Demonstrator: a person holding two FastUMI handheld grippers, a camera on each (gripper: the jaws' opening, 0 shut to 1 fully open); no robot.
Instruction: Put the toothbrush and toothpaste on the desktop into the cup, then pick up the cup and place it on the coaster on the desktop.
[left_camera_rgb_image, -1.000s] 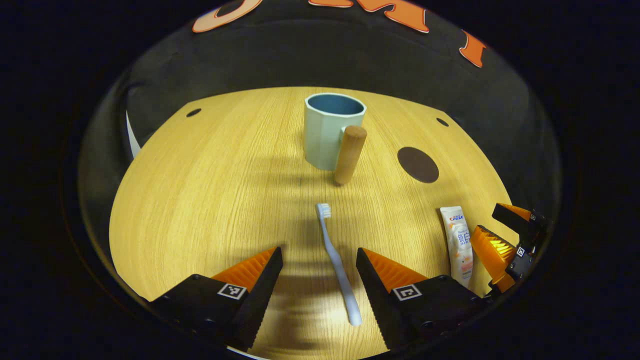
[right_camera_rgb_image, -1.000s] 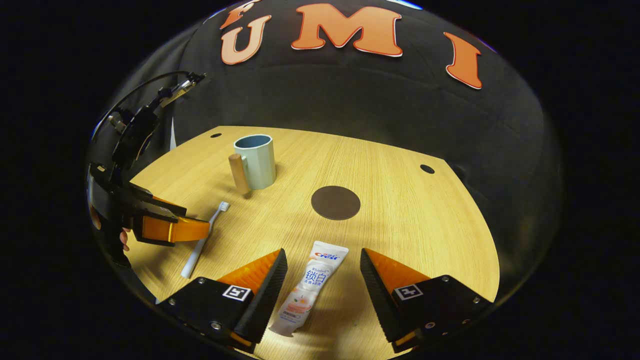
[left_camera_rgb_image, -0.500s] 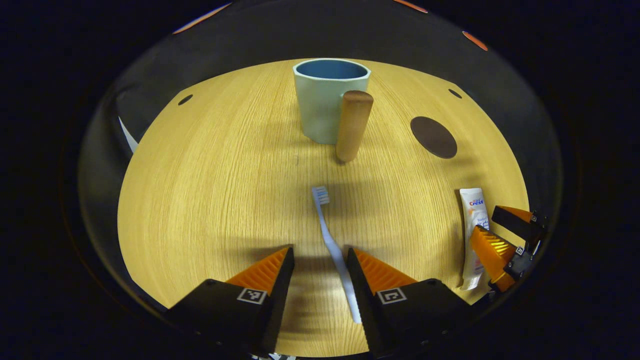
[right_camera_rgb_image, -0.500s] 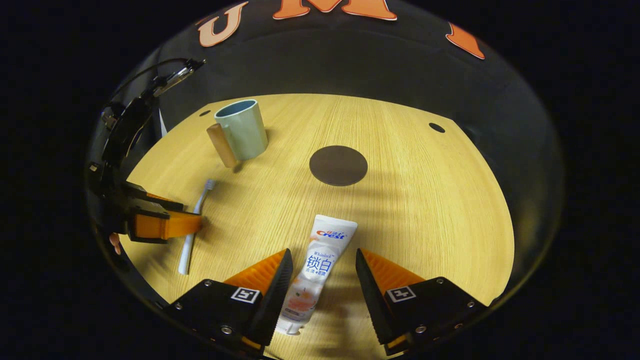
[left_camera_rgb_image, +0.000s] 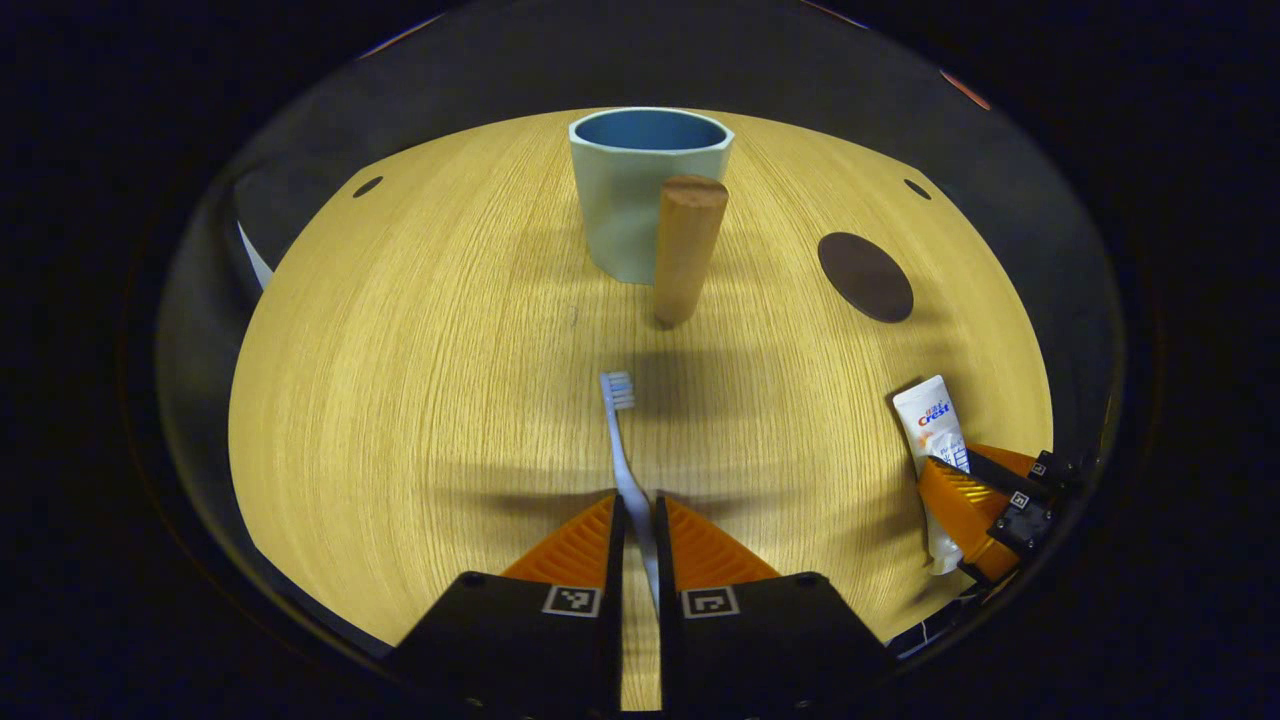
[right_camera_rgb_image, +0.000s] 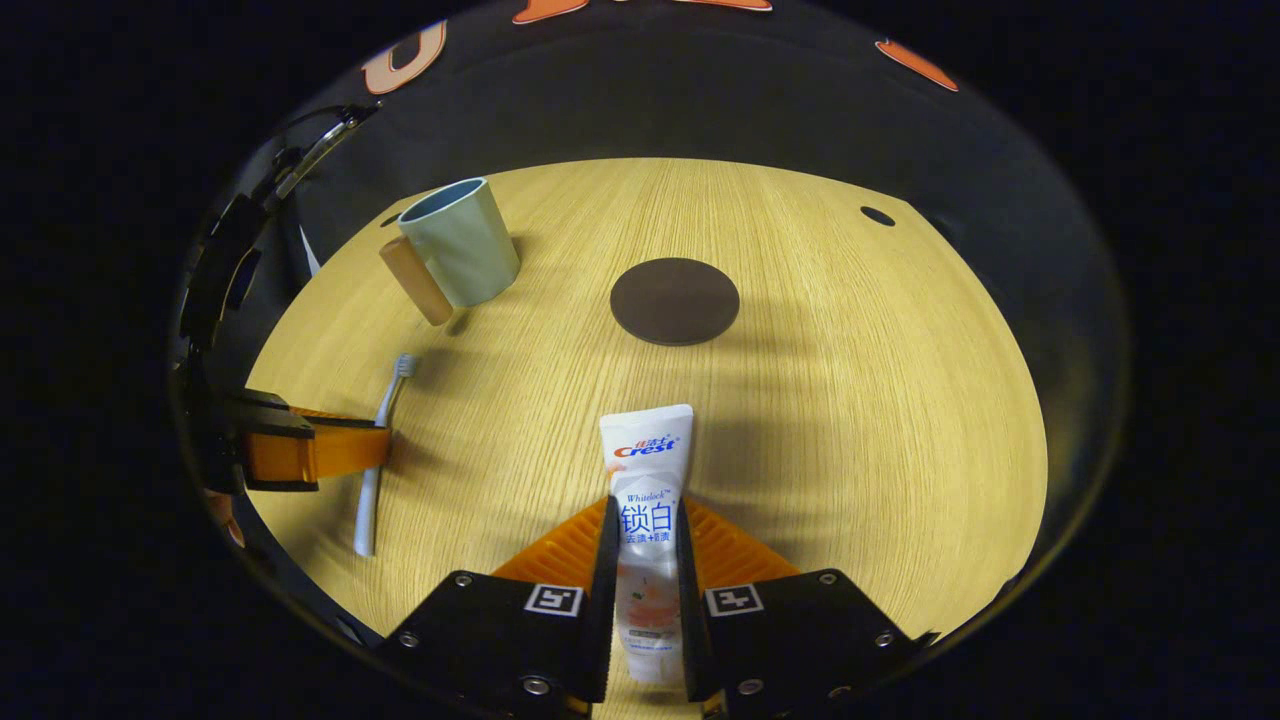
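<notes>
A white toothbrush (left_camera_rgb_image: 622, 440) lies on the wooden desktop (left_camera_rgb_image: 400, 350), bristles pointing at the cup. My left gripper (left_camera_rgb_image: 637, 510) is shut on its handle. The pale green cup (left_camera_rgb_image: 625, 210) with a wooden handle (left_camera_rgb_image: 685, 250) stands upright beyond it. A white toothpaste tube (right_camera_rgb_image: 645, 470) lies flat, and my right gripper (right_camera_rgb_image: 645, 515) is shut on its lower half. In the right gripper view the cup (right_camera_rgb_image: 462, 245) stands at the far left, the toothbrush (right_camera_rgb_image: 378, 450) lies in the left gripper (right_camera_rgb_image: 335, 450), and the dark round coaster (right_camera_rgb_image: 675, 300) lies ahead. The coaster (left_camera_rgb_image: 865, 277) sits right of the cup.
Small dark holes (left_camera_rgb_image: 367, 186) mark the desktop near its far corners. The black cloth wall (right_camera_rgb_image: 650, 110) closes off the back. In the left gripper view the toothpaste (left_camera_rgb_image: 935, 430) and right gripper (left_camera_rgb_image: 975, 490) sit at the desktop's right edge.
Both grippers have dropped lower and gone from open to shut, the left on the toothbrush handle, the right on the toothpaste tube. The tube has turned to lie straight between the right fingers.
</notes>
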